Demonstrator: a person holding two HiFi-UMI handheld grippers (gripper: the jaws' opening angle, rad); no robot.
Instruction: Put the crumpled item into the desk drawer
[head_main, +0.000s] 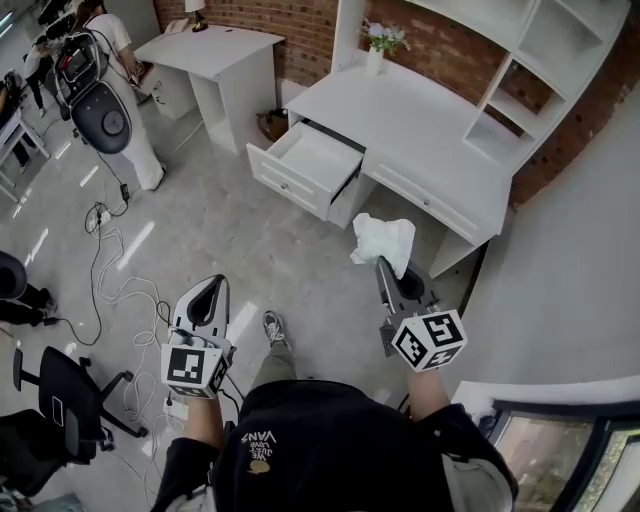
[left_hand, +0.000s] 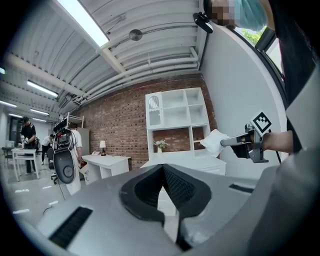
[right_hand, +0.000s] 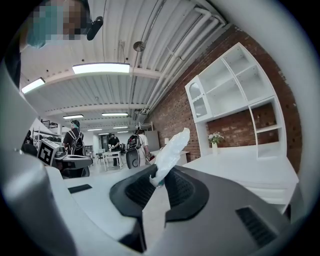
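Note:
The crumpled item (head_main: 385, 240) is a white wad of paper or tissue, held in the air in front of the desk. My right gripper (head_main: 383, 266) is shut on its lower end. In the right gripper view the crumpled item (right_hand: 170, 151) sticks up from between the pads of the right gripper (right_hand: 159, 181). The white desk (head_main: 420, 120) stands ahead, and its drawer (head_main: 305, 165) is pulled open to the left of the wad. My left gripper (head_main: 211, 290) hangs lower left over the floor, shut on nothing. In its own view the left gripper (left_hand: 163, 170) points toward the desk (left_hand: 190, 161).
A shelf unit (head_main: 540, 70) and a flower vase (head_main: 380, 42) sit on the desk. A second white desk with a lamp (head_main: 215, 45) stands at the back left, with a person (head_main: 120, 70) beside it. Cables (head_main: 110, 260) and a black chair (head_main: 60, 395) are on the floor at left.

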